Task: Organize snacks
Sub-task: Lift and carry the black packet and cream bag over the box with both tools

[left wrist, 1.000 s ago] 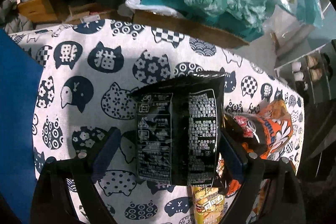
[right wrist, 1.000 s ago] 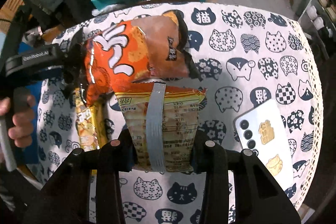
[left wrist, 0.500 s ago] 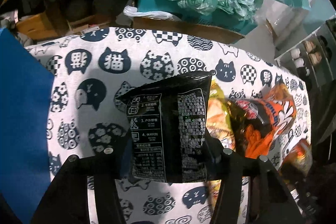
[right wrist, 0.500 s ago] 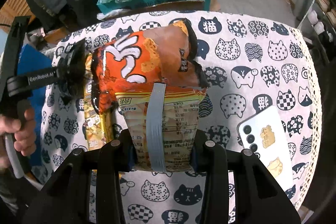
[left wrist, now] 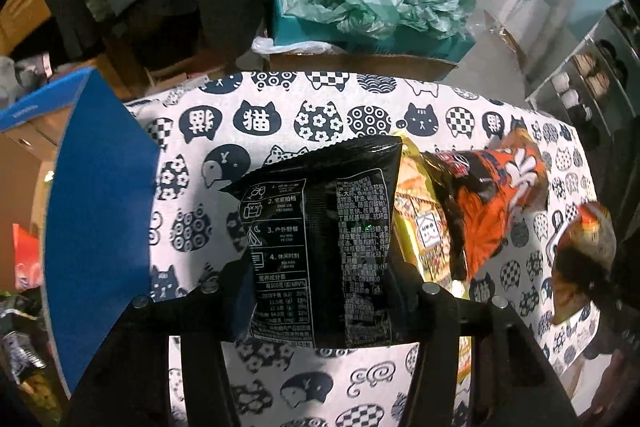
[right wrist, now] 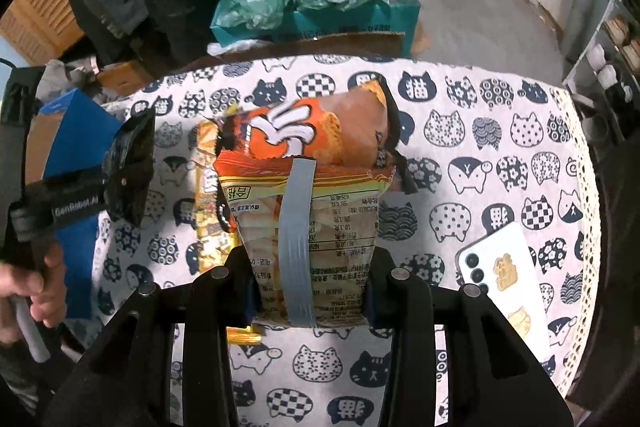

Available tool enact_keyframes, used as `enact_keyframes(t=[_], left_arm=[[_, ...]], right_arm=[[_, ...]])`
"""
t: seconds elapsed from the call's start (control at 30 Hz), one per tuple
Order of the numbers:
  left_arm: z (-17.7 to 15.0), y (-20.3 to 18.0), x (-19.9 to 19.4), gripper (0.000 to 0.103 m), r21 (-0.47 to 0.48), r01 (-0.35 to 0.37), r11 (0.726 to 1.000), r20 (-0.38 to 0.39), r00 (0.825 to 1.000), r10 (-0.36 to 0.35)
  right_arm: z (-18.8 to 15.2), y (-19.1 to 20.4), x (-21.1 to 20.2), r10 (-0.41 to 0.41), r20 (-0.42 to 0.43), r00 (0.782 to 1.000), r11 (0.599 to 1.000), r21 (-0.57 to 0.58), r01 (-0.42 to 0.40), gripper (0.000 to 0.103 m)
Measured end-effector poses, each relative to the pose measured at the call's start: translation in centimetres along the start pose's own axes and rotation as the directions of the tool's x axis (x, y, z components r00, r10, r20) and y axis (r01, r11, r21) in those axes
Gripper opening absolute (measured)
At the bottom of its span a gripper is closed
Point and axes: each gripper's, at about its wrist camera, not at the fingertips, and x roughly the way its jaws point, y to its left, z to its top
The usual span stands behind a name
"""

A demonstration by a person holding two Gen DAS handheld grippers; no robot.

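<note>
A: What has just changed on your left side?

B: The jaws of your left gripper [left wrist: 320, 291] have just been closing, and now they are clenched on the black glossy snack packet with white printed text [left wrist: 320, 247]. A second ago they stood wide on both sides of it. The packet now hangs above the desk under the white cloth with navy cat faces [left wrist: 280, 115], so for the task it is ready to be carried.

A: And your right side?

B: Your right gripper [right wrist: 308, 287] is grasping the yellow-orange cracker packet with a grey strip down the middle [right wrist: 304, 227], the same as before, a little higher over the cloth.

A: Which way do the packets point?

B: The long axis of each runs along the fingers, away from you. The black packet's crimped top edge points to the far side of the desk. On the desk lie the orange puffed snack bag with white characters [right wrist: 316, 131] and a yellow flat packet [right wrist: 208, 195].
</note>
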Motion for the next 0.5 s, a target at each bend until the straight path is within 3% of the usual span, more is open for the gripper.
enact_keyframes(t=[0.5], left_arm=[[-2.1, 0.7, -5.5, 0.055, 0.045, -0.044, 0.998, 0.081, 0.996, 0.04]], right_arm=[[0.8, 2.8, -2.8, 0.023, 0.066, 0.998, 0.999, -0.029, -0.021, 0.038]])
